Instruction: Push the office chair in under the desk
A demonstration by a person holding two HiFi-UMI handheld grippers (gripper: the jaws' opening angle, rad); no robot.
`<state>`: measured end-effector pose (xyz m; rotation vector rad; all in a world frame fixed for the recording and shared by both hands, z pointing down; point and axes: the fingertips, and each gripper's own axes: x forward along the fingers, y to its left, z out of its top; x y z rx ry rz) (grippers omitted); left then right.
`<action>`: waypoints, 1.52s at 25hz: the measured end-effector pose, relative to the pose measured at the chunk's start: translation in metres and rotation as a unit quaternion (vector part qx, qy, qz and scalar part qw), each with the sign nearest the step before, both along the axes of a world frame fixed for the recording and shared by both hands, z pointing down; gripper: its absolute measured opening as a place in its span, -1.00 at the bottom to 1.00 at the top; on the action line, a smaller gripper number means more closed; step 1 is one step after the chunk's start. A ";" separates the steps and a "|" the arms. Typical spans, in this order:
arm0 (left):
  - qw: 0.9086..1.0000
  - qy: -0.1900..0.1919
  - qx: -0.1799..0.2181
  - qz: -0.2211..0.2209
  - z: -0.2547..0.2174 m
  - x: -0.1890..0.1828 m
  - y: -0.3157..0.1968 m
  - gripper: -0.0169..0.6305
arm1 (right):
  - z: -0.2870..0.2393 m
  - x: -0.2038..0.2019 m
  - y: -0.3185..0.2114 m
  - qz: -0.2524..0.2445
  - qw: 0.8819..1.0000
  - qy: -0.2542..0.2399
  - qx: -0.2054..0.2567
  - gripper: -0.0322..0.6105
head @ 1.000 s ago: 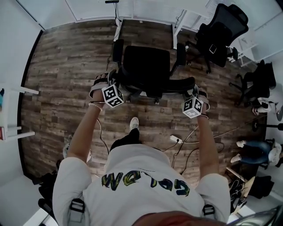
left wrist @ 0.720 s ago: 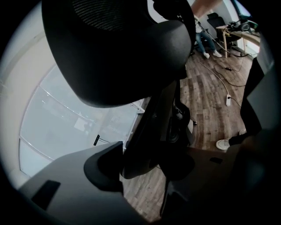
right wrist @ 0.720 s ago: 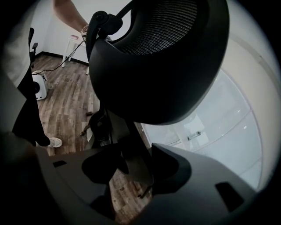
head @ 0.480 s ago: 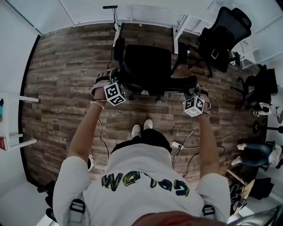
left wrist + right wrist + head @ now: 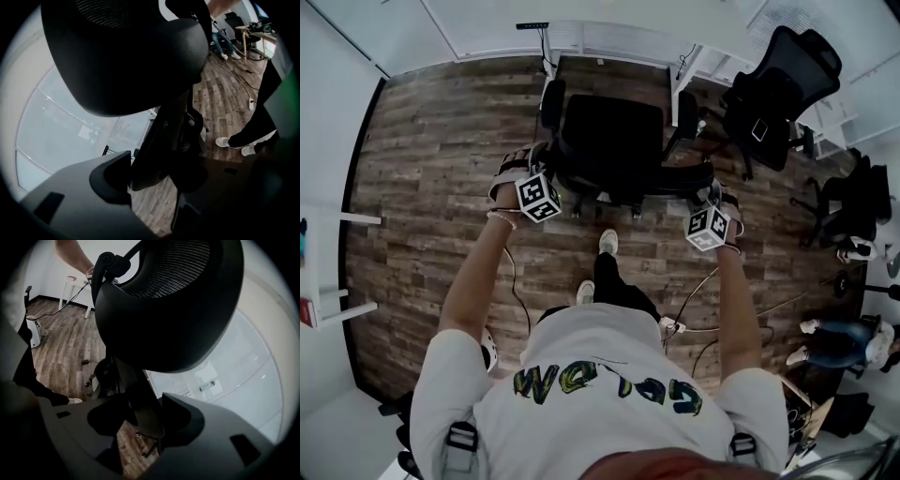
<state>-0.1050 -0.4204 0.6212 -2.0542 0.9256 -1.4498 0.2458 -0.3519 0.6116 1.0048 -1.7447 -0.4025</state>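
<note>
The black office chair (image 5: 609, 141) stands on the wood floor just in front of the white desk (image 5: 614, 37), its seat toward the desk and its backrest toward me. My left gripper (image 5: 544, 165) is closed on the backrest's left edge. My right gripper (image 5: 713, 193) grips its right edge. In the left gripper view the back frame (image 5: 161, 140) runs between the jaws of my left gripper (image 5: 154, 174), under the headrest (image 5: 126, 51). In the right gripper view the frame (image 5: 140, 413) passes between the jaws of my right gripper (image 5: 146, 422), below the mesh headrest (image 5: 173, 305).
A second black chair (image 5: 780, 84) stands at the back right, beside the desk leg (image 5: 682, 73). Cables and a power strip (image 5: 671, 324) lie on the floor by my feet. A seated person (image 5: 844, 337) is at the right, a white table (image 5: 328, 267) at the left.
The chair and both grippers have moved forward toward the desk, which now shows more fully at the top. My feet have stepped forward behind the chair.
</note>
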 end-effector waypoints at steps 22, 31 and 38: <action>0.999 0.002 -0.007 -0.033 0.001 0.011 -0.187 -0.19 | 0.001 0.013 -0.196 -0.027 1.000 0.000 -0.001 -0.20; 0.998 -0.004 -0.014 -0.053 0.003 0.017 -0.263 -0.18 | 0.000 0.022 -0.274 -0.031 1.000 -0.002 0.002 -0.20; 0.998 -0.010 -0.016 -0.058 0.002 0.018 -0.310 -0.18 | -0.001 0.023 -0.324 -0.029 1.000 -0.004 0.005 -0.20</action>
